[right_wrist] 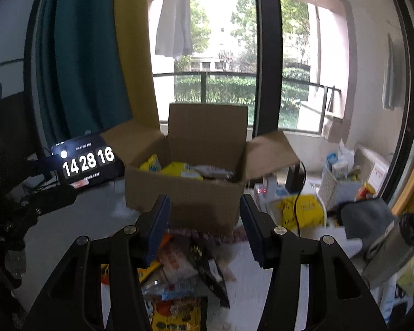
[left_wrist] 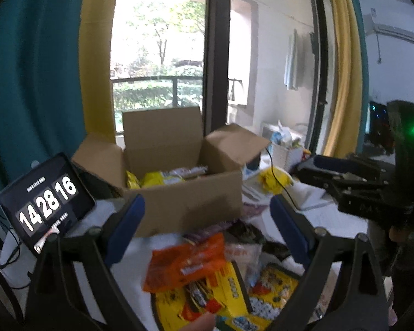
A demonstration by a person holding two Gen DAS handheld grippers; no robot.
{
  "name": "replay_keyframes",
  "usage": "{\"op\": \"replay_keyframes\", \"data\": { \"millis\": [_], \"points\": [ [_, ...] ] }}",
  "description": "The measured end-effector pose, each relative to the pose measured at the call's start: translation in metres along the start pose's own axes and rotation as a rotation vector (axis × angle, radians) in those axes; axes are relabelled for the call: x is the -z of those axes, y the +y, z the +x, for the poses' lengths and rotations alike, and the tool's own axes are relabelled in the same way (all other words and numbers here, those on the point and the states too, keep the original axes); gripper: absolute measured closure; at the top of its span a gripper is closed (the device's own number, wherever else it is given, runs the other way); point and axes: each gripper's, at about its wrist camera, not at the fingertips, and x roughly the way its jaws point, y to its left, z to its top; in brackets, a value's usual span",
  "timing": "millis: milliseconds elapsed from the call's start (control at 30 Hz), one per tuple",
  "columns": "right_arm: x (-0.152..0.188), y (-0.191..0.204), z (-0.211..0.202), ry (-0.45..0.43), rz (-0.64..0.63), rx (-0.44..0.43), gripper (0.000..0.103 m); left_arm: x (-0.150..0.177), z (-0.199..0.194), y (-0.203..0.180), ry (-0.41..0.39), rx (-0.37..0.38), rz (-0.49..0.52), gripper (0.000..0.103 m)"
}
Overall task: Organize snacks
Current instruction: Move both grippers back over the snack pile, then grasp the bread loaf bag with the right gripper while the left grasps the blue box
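An open cardboard box (left_wrist: 179, 204) (right_wrist: 185, 195) stands on the white table with yellow snack packs (left_wrist: 151, 179) (right_wrist: 179, 169) inside. In front of it lies a loose pile of snacks: an orange packet (left_wrist: 185, 262), yellow packets (left_wrist: 231, 289) and a dark packet (right_wrist: 209, 273). My left gripper (left_wrist: 207, 223) hangs open and wide above the pile, with nothing between its blue pads (left_wrist: 127, 229). My right gripper (right_wrist: 205, 223) is open more narrowly, just short of the box, and empty. Each gripper shows at the edge of the other's view (left_wrist: 345, 176) (right_wrist: 41, 201).
A tablet showing a clock (left_wrist: 47, 201) (right_wrist: 88, 162) leans left of the box. To the right are a white basket (right_wrist: 336, 187), a yellow bag (right_wrist: 303, 209), a black cable, a grey cloth (right_wrist: 367, 218) and a metal flask (right_wrist: 394, 248). Curtains and a glass door stand behind.
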Motion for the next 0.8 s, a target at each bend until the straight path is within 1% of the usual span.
{"op": "replay_keyframes", "data": {
  "millis": [67,133,167,200,300,500,600,800],
  "points": [
    [0.01,-0.002,-0.002,0.016,0.015,0.001,0.047,0.009,-0.002,-0.002,0.022,0.016,-0.006,0.01],
    [0.02,-0.006,-0.004,0.035,0.029,0.008,0.043,0.016,-0.002,-0.002,0.041,0.024,-0.009,0.01],
    [0.025,-0.008,-0.006,0.043,0.035,0.01,0.04,0.023,-0.002,-0.003,0.056,0.03,-0.008,0.01],
    [0.03,-0.009,-0.008,0.051,0.041,0.009,0.039,0.03,-0.001,-0.005,0.077,0.034,-0.004,0.01],
    [0.047,-0.012,-0.013,0.085,0.044,0.021,0.038,0.049,0.003,-0.005,0.136,0.04,-0.008,0.01],
    [0.076,-0.017,-0.018,0.148,0.054,0.042,0.038,0.081,0.008,-0.005,0.218,0.051,-0.026,0.01],
    [0.085,-0.021,-0.019,0.168,0.073,0.047,0.038,0.096,0.006,-0.004,0.263,0.078,-0.048,0.01],
    [0.108,-0.029,-0.025,0.203,0.115,0.065,0.038,0.12,0.001,-0.01,0.324,0.12,-0.055,0.01]
  ]
}}
